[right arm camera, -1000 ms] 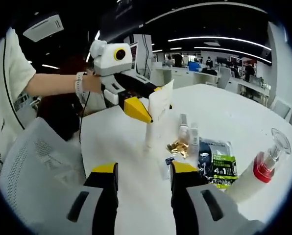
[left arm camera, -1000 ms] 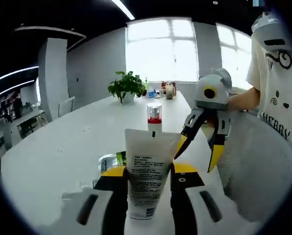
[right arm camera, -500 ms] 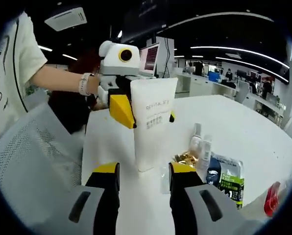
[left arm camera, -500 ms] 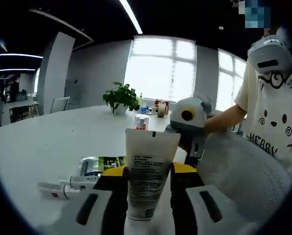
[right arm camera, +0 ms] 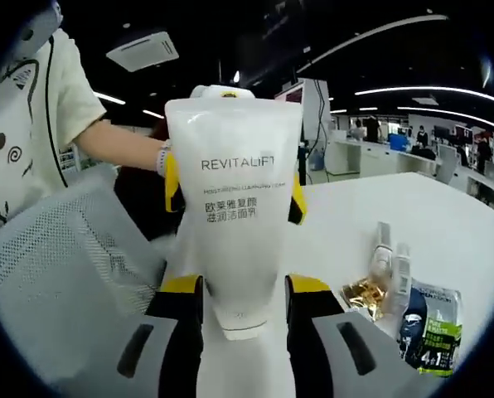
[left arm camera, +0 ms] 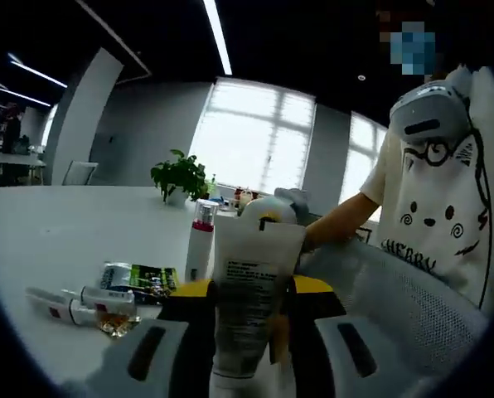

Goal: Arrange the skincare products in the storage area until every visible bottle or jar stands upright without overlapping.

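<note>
The left gripper (left arm camera: 249, 298) is held level over the near edge of the white counter (left arm camera: 31, 249), its yellow-tipped jaws closed on the sides of a white tube (left arm camera: 249, 307) that stands cap-down between them. In the right gripper view this gripper (right arm camera: 230, 192) comes in from the left, a bare forearm (right arm camera: 118, 145) with a wristband behind it, and its yellow jaw tips show on either side of the tube (right arm camera: 232, 220), which reads "REVITALIFT". The right gripper (right arm camera: 233, 308) faces it head-on; its jaws stand apart on either side of the tube's lower end, near the cap, and whether they touch it I cannot tell.

Farther out on the counter a red-collared bottle (left arm camera: 200, 240) stands upright, just beyond the tube in the left gripper view. A dark and green sachet (left arm camera: 138, 276) lies flat, with small slim tubes (left arm camera: 73, 303) and a crumpled gold wrapper (left arm camera: 113, 322) beside it. A white mesh chair back (left arm camera: 396, 298) sits at the counter's edge, and a person in a printed white shirt (left arm camera: 438, 207) stands behind it.

A second ago the right gripper hung off to one side of the tube, well apart from it; half a second ago it had come closer, and now the tube sits between its jaws. The tube has stayed upright in the left gripper throughout.
</note>
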